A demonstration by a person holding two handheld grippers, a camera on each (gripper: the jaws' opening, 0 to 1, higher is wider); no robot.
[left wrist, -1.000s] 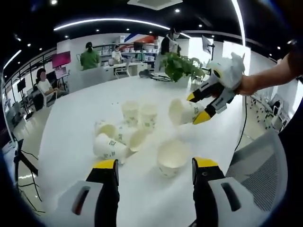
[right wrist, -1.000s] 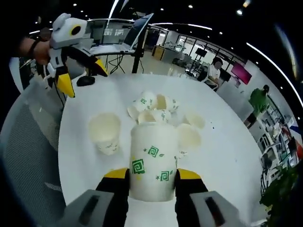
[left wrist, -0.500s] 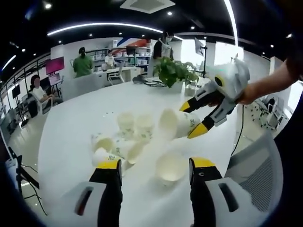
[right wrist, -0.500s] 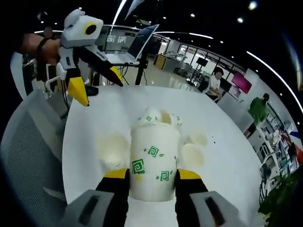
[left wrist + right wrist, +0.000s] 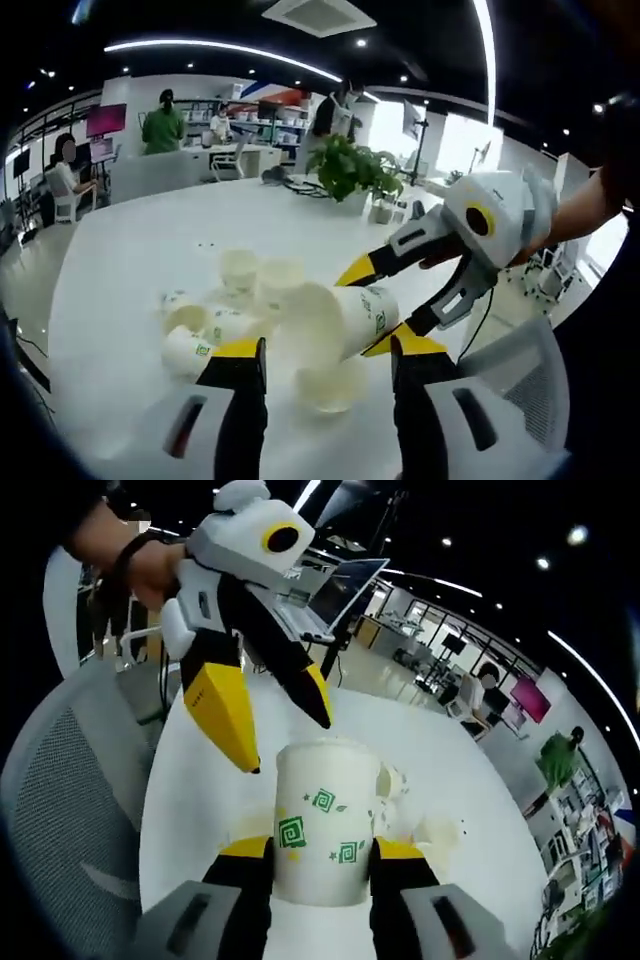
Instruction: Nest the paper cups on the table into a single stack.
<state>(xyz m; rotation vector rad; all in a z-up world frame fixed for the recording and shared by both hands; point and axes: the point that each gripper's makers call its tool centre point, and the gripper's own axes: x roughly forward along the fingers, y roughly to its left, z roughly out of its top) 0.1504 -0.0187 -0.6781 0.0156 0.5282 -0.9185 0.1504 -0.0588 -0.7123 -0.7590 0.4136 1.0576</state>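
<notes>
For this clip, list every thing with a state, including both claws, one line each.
Right claw: shut on the held cup.
Left claw: open, holding nothing.
Held cup: gripped, lifted, lying sideways over the table.
Cup below: upright on the table, mouth up.
Far pair of cups: standing upright.
Cups at left: tipped on their sides.

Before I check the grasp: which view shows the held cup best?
The right gripper view: the held cup stands upright and centred, clamped in the right gripper, its green print sharp. The left gripper view shows the same cup lying sideways, mouth toward the camera, above the loose cups.
</notes>
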